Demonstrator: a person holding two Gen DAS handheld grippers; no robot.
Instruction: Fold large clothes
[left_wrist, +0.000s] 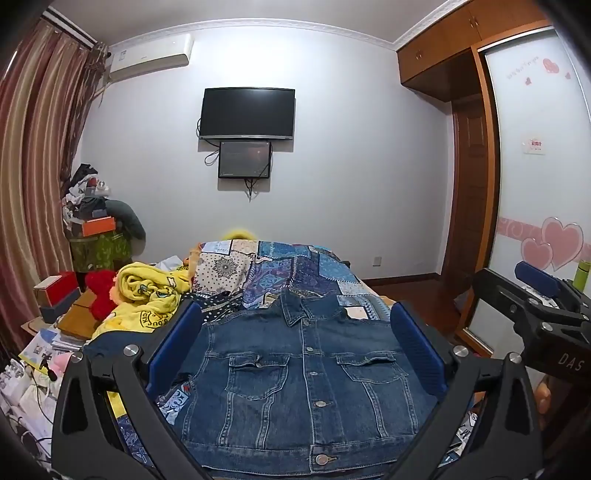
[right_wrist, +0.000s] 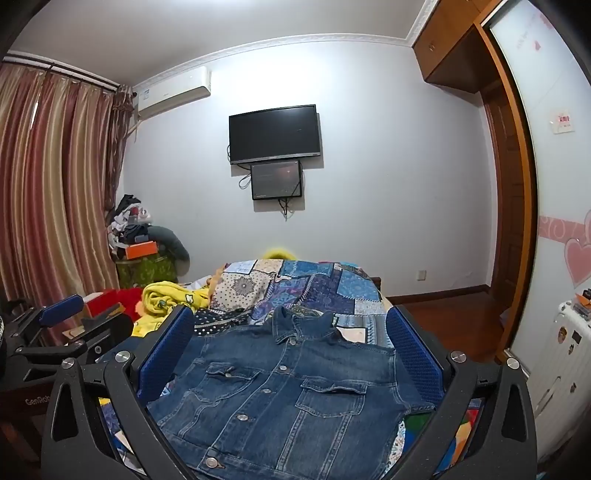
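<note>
Denim jacket (left_wrist: 303, 373) lay buttoned on patchwork quilt (left_wrist: 295, 269), yellow blanket (left_wrist: 147, 295) alongside; left gripper (left_wrist: 295, 347) and right gripper (right_wrist: 291, 350) gaped fully, holding nothing.

Bedroom interior: pale wall (left_wrist: 351, 166) bearing black television (left_wrist: 247, 112), air conditioner (left_wrist: 151, 57), striped curtains (left_wrist: 40, 147), wooden wardrobe (left_wrist: 476, 184), patchwork-covered bed (left_wrist: 295, 269).

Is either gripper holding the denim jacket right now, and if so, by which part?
Nothing is held. The left gripper and right gripper both stand wide open above the denim jacket.
</note>
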